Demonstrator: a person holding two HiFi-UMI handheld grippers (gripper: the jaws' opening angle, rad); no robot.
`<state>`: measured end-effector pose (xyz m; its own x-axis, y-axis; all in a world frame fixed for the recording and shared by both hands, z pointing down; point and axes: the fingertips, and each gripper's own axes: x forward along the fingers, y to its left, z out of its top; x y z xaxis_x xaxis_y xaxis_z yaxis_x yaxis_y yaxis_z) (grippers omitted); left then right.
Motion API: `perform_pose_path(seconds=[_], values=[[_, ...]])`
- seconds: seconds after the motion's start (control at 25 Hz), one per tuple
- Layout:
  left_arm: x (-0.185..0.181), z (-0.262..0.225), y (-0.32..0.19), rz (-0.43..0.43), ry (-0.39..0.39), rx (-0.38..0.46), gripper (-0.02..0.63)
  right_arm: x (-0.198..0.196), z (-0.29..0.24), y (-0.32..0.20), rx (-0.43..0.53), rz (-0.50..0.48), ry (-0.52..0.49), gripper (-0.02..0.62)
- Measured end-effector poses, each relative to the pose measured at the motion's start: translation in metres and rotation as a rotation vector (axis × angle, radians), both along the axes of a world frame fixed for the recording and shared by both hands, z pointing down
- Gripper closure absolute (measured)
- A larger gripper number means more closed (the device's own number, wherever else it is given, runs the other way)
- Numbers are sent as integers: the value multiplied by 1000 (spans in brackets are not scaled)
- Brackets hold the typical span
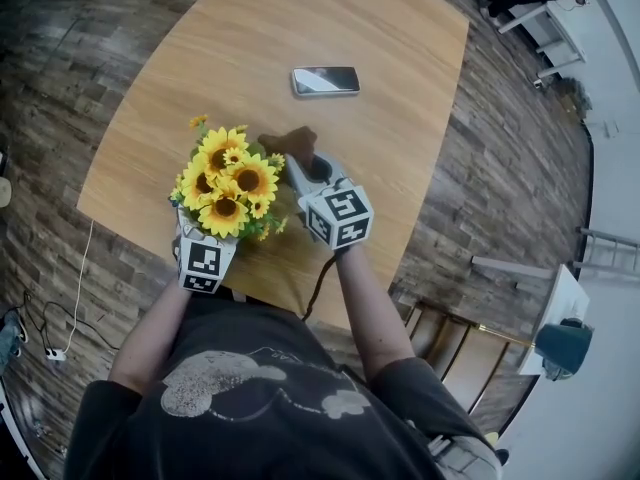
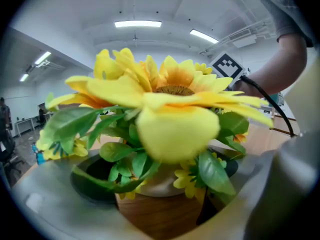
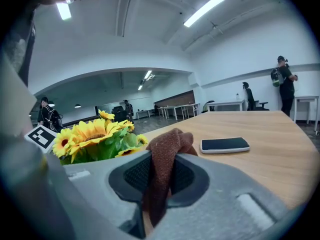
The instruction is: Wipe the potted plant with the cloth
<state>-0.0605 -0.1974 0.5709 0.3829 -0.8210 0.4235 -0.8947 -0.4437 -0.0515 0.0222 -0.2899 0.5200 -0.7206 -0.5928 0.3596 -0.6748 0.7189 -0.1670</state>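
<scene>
The potted plant [image 1: 228, 183] is a bunch of yellow sunflowers in a brown wooden pot [image 2: 160, 214], standing near the table's front edge. My left gripper [image 2: 160, 186] is shut on the pot, one jaw on each side, with leaves and a big blossom [image 2: 172, 96] hiding most of the view. In the head view only its marker cube [image 1: 205, 263] shows below the flowers. My right gripper [image 1: 306, 171] is just right of the plant, shut on a brown cloth [image 1: 290, 143]. The cloth [image 3: 167, 149] sticks up between the right gripper's jaws [image 3: 160, 171], with the sunflowers [image 3: 95, 136] to their left.
A phone [image 1: 325, 80] lies screen up on the wooden table [image 1: 400, 38], beyond the cloth; it also shows as the phone [image 3: 225, 144] right of the jaws. Wooden furniture [image 1: 455, 343] stands on the floor to the right. Cables [image 1: 50, 343] lie at the left.
</scene>
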Motion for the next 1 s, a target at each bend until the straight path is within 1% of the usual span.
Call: perform_pose_path(seconds=[0.12,0.24,0.36,0.48,0.64,1.0], values=[[-2,0,3,76,1,2,55,-21,8,-2,-34,-84,4,551],[-4,2,6,140,4,5,55,-45,25,8,-87,-222,26,551],[-5,2,9,183,4,6,55,-60,40,21,-118,-326,59,549],[-7,2,9,209,3,8,55,-68,46,33,-108,-400,104,549],[-9,3,11,231,6,8,55,-67,49,43,-76,-437,162,551],[-13,6,10,294,9,7,55,-49,52,76,-90,-437,215,551]])
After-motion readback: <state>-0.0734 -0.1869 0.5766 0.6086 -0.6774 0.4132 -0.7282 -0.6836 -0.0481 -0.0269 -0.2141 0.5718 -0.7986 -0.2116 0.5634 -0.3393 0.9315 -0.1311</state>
